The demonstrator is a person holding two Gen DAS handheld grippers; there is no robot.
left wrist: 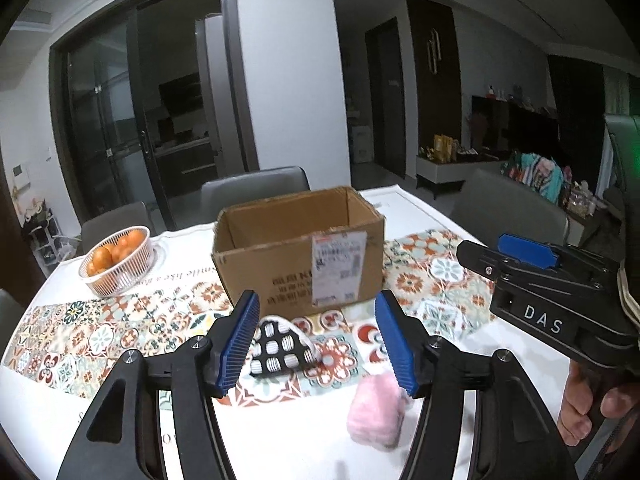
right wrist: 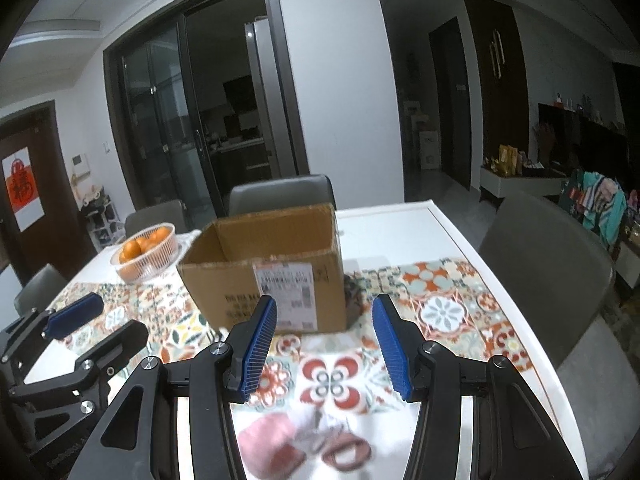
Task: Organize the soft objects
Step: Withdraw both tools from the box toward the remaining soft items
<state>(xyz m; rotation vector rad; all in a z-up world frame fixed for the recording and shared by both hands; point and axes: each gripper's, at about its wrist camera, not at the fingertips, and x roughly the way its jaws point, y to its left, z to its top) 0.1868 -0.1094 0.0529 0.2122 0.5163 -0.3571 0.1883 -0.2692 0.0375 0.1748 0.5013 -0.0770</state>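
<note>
Left wrist view shows a fuzzy pink roll (left wrist: 378, 410) low and right of centre, lying on the white table (left wrist: 420, 204) just under the right ribbed blue pad (left wrist: 394, 350) of the left gripper (left wrist: 316, 346). A black cloth with white woven squares (left wrist: 280, 350) lies at mid-frame between the pads, nearer the left one, on the patterned tile-print runner (left wrist: 436, 276). That gripper stands wide, holding nothing. Behind the cloth sits an open, rectangular cardboard box (left wrist: 298, 246) with a shipping label. A white lattice basket (left wrist: 120, 260) of oranges sits at the left.

Right wrist view shows the pink roll (right wrist: 270, 442) blurred at the bottom, beside blurred pinkish-brown items (right wrist: 340, 446), below the wide, bare right gripper (right wrist: 324, 352).
</note>
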